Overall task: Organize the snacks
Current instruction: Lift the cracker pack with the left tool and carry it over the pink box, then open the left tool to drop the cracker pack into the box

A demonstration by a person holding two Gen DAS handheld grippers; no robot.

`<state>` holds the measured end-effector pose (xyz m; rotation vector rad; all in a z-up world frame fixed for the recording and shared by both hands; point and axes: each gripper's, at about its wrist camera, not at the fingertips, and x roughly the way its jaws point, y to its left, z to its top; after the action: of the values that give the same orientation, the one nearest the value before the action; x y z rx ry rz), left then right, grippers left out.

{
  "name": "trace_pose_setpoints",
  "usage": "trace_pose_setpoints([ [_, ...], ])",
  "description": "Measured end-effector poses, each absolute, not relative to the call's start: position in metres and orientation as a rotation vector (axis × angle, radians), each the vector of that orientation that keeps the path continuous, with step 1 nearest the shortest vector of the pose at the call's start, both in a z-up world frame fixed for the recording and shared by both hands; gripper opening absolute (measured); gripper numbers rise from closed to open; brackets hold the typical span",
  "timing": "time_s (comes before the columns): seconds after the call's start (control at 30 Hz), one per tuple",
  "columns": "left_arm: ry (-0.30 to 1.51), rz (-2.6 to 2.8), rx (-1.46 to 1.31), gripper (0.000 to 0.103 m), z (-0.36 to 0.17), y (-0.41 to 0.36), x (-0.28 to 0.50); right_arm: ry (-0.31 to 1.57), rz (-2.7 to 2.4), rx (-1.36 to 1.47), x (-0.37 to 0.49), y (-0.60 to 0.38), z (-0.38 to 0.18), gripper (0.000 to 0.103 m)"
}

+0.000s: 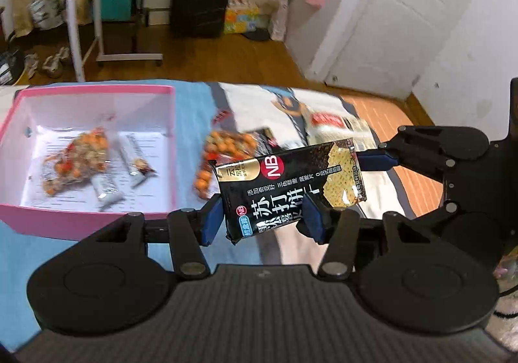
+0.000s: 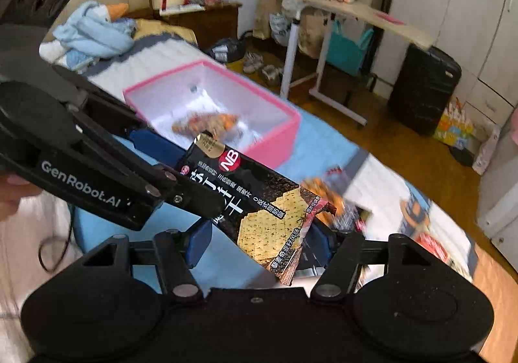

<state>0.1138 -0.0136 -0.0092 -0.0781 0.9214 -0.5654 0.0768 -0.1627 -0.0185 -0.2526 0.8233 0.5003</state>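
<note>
A: Well, from the left wrist view, the black soda cracker packet [image 1: 288, 188] hangs above the bed [image 1: 81, 243], lifted clear of the blue cover. The left gripper [image 1: 264, 217] has its blue fingers [image 1: 212, 217] clamped on the packet's lower end.

B: And the far end?

A: The right gripper [image 1: 372, 162] reaches in from the right edge of that view, one blue finger beside the packet's top corner. Whether it presses, I cannot tell from there.

B: The right wrist view helps. The right gripper [image 2: 255, 243] has its fingers [image 2: 197, 245] apart, the left one clearly off the foil; the cracker-picture end of the packet [image 2: 259, 211] sits between them, leaning toward the right finger.

A: Does that view show the left gripper?

B: Yes, the left gripper [image 2: 181, 162] crosses from the left side, lettered along its arm, gripping the packet's other end.

A: My view shows the inside of the pink box [image 1: 90, 215]: a bag of orange mixed nuts [image 1: 77, 159] and some silver stick packets [image 1: 132, 156].

B: In mine the pink box [image 2: 278, 139] sits behind the packet, only the nuts showing, blurred. More snack bags [image 2: 323, 191] lie on the bed just beside it.

A: I see those too, an orange snack bag [image 1: 226, 146] between box and packet.
</note>
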Motion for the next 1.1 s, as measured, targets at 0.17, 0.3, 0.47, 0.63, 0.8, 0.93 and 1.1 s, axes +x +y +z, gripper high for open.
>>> trace_pose_setpoints([
  [0.17, 0.936, -0.526, -0.143, 0.051, -0.013, 0.026, 0.145, 0.808, 0.552, -0.232, 0.111, -0.132, -0.017, 0.080],
  [0.3, 0.978, -0.473, -0.164, 0.053, -0.029, 0.047, 0.173, 0.816, 0.588, -0.252, 0.134, -0.104, -0.023, 0.082],
  [0.47, 1.046, -0.429, -0.178, 0.053, -0.056, 0.068, 0.208, 0.851, 0.588, -0.325, 0.164, -0.069, -0.044, 0.080],
  [0.63, 1.072, -0.384, -0.215, 0.053, -0.076, 0.087, 0.232, 0.866, 0.613, -0.321, 0.191, -0.053, -0.062, 0.079],
  [0.8, 1.098, -0.359, -0.254, 0.054, -0.101, 0.098, 0.249, 0.886, 0.639, -0.287, 0.210, -0.049, -0.084, 0.079],
  [0.93, 1.116, -0.345, -0.299, 0.056, -0.116, 0.103, 0.259, 0.857, 0.643, -0.289, 0.214, -0.050, -0.095, 0.079],
  [1.1, 1.074, -0.273, -0.273, 0.058, -0.120, 0.099, 0.264, 0.805, 0.624, -0.279, 0.222, -0.050, -0.107, 0.078],
])
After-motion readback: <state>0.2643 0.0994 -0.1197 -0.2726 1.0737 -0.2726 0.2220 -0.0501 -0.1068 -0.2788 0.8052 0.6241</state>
